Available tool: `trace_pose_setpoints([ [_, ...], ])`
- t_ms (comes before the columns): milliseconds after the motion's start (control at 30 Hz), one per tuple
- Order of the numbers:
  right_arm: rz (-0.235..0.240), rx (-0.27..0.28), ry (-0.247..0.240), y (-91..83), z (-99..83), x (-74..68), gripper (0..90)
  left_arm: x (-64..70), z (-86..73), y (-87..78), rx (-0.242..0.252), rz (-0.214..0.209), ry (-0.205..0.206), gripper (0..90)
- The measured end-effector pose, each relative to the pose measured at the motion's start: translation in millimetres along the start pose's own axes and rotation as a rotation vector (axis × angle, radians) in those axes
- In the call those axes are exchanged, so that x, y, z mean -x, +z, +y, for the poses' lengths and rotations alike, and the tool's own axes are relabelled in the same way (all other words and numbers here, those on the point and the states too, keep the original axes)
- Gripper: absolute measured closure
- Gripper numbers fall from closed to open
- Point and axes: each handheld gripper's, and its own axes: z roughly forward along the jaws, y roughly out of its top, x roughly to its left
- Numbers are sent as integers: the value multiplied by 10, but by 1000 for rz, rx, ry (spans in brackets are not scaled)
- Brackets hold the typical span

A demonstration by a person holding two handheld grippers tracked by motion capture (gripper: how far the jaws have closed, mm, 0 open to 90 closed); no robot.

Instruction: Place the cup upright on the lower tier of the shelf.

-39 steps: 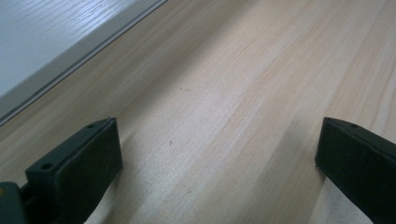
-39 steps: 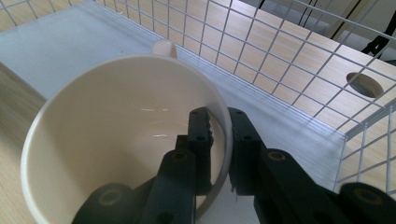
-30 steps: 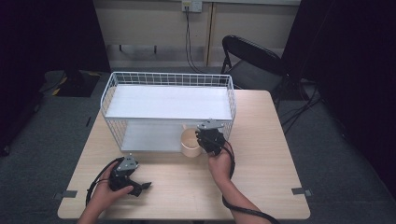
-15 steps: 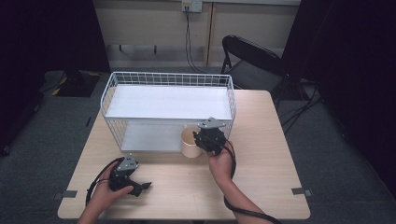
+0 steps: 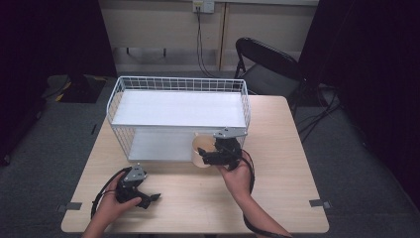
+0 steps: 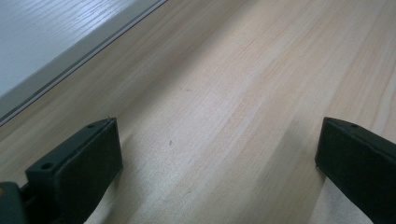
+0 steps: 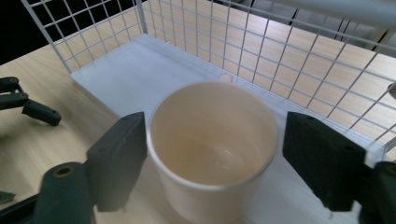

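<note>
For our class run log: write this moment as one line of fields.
right gripper: open, fingers either side of paper cup | cup: upright, empty, at wire rack front | left gripper: open, over table

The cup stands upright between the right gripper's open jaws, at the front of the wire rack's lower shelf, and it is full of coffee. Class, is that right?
Not quite. The right gripper view shows the cup empty. The rest holds: upright, between the right gripper's open jaws, at the wire rack's lower shelf front.

The cup's [image 7: 212, 144] base is cut off by the right gripper view's bottom edge.
</note>
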Motion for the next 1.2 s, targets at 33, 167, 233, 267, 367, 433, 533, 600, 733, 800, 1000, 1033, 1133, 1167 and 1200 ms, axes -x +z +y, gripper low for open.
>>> trace_pose_setpoints([
  [33, 5, -1, 2, -5, -12, -7, 188, 0, 0, 0, 0, 0, 0, 0],
  [167, -2, -13, 7, -16, -81, -13, 173, 1, 0, 1, 0, -2, -3, 0],
  [233, -5, -19, 8, -9, -114, -10, 165, 0, 0, 0, 0, 0, 0, 0],
  [267, -2, -26, 12, 6, -136, -6, 156, 1, 0, 1, 0, -1, -2, 0],
  [367, 5, -44, 21, 46, -173, -7, 149, 0, 0, 0, 0, 0, 0, 0],
  [433, 1, -53, 14, 74, -189, -17, 147, -1, 0, 0, 0, 0, 0, 0],
  [533, 0, -55, 21, 95, -196, -24, 147, 0, 0, 0, 0, 0, 0, 0],
  [600, -2, -57, 19, 109, -195, -32, 147, 0, 0, 0, 0, 0, 0, 0],
  [733, -16, -63, 20, 136, -203, -32, 153, 0, 0, 0, 0, 0, 0, 0],
  [800, -17, -64, 24, 146, -213, -21, 157, 0, 0, 0, 0, 0, 0, 0],
  [1000, -23, -67, 22, 163, -230, -32, 173, -1, 0, 0, 0, 0, 0, 0],
  [1033, -21, -69, 26, 167, -231, -29, 176, 0, 0, 0, 0, 0, 0, 0],
  [1133, -33, -71, 18, 170, -227, -32, 197, -1, 0, 0, 0, 0, 0, 0],
  [1167, -33, -71, 18, 172, -225, -30, 202, 1, 0, 1, 0, -3, -3, 0],
  [1200, -35, -71, 24, 172, -225, -29, 210, 0, 0, 0, 0, 0, 0, 0],
])
